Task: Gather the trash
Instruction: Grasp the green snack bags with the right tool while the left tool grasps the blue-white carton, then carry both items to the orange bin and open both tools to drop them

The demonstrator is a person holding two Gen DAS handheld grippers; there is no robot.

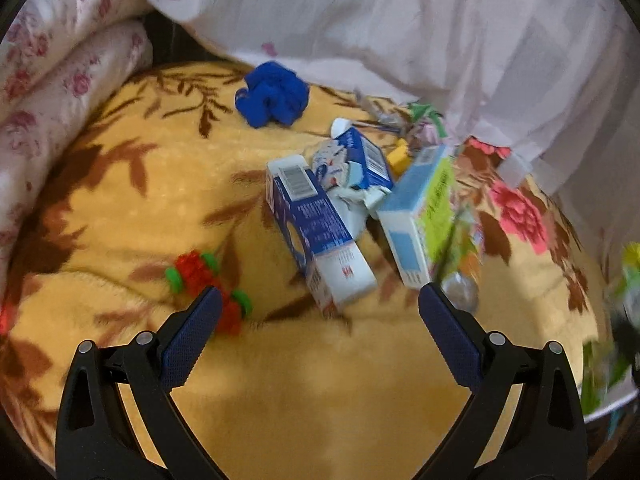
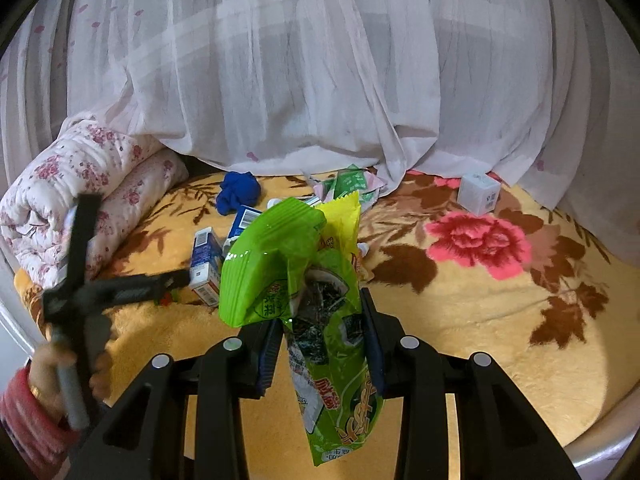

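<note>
My left gripper (image 1: 320,294) is open and empty above the yellow blanket (image 1: 160,184), just short of a blue and white carton (image 1: 320,236). Beside it lie a crushed blue carton (image 1: 356,160) and a light blue and green box (image 1: 420,208). My right gripper (image 2: 324,316) is shut on green snack wrappers (image 2: 296,264), with a yellow wrapper (image 2: 340,216) bunched among them, held above the blanket. The left gripper also shows in the right wrist view (image 2: 120,284), near the cartons (image 2: 206,260).
A blue cloth ball (image 1: 272,96) lies at the back. A red and green toy (image 1: 208,280) lies by my left finger. A folded floral quilt (image 2: 80,200) is at the left. White curtain (image 2: 320,60) hangs behind. A small white box (image 2: 478,192) and more wrappers (image 2: 352,184) lie at the back.
</note>
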